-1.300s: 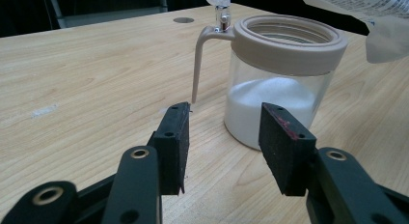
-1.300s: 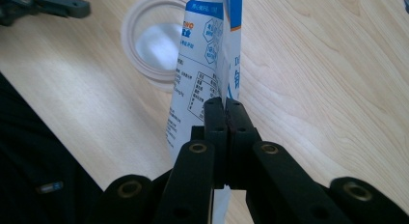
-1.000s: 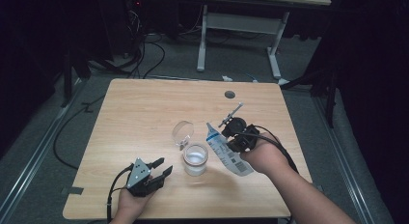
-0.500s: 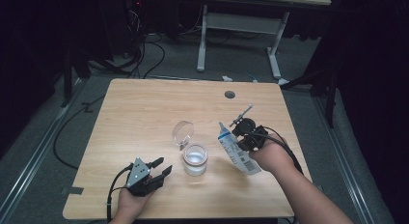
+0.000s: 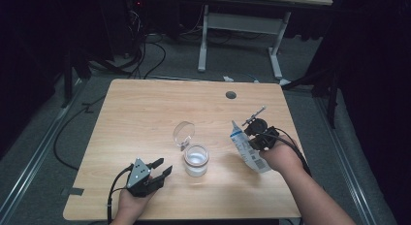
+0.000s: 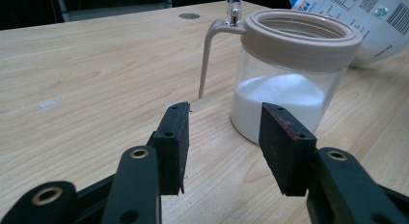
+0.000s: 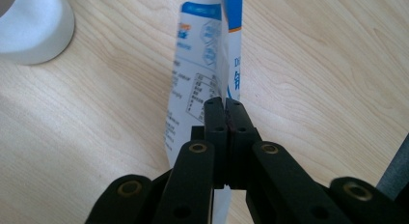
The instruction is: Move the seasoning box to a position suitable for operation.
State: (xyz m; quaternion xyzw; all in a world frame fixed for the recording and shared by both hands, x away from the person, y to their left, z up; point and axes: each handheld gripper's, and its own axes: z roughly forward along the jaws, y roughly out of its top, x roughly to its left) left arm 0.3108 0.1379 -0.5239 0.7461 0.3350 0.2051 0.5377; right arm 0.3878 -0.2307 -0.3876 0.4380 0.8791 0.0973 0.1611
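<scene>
The worktop (image 5: 145, 118) is pale wood with a dark round hole (image 5: 230, 95) near its far edge; beyond it stands a white-legged desk (image 5: 240, 26) amid cables on a grey floor.

A blue-and-white printed bag (image 5: 248, 150) sits toward the right side of the worktop, tilted, with its top end pointing away from the person and its lower end near the right hand. In the right gripper view the bag (image 7: 202, 79) runs up from between the jaws, thin and folded, over bare wood.

The jar (image 5: 196, 160) stands upright near the middle of the worktop, left of the bag and apart from it. It is clear with a beige collar and holds white powder in its lower part. Its round lid (image 5: 184, 133) is swung open on a hinge and stands up behind the mouth. In the left gripper view the jar (image 6: 289, 84) is just ahead of the jaws.

The left tongs (image 5: 160, 168) rest low near the front edge, left of the jar, jaws apart with nothing between them. The right tongs (image 7: 225, 108) are clamped tight on the bag's edge.
</scene>
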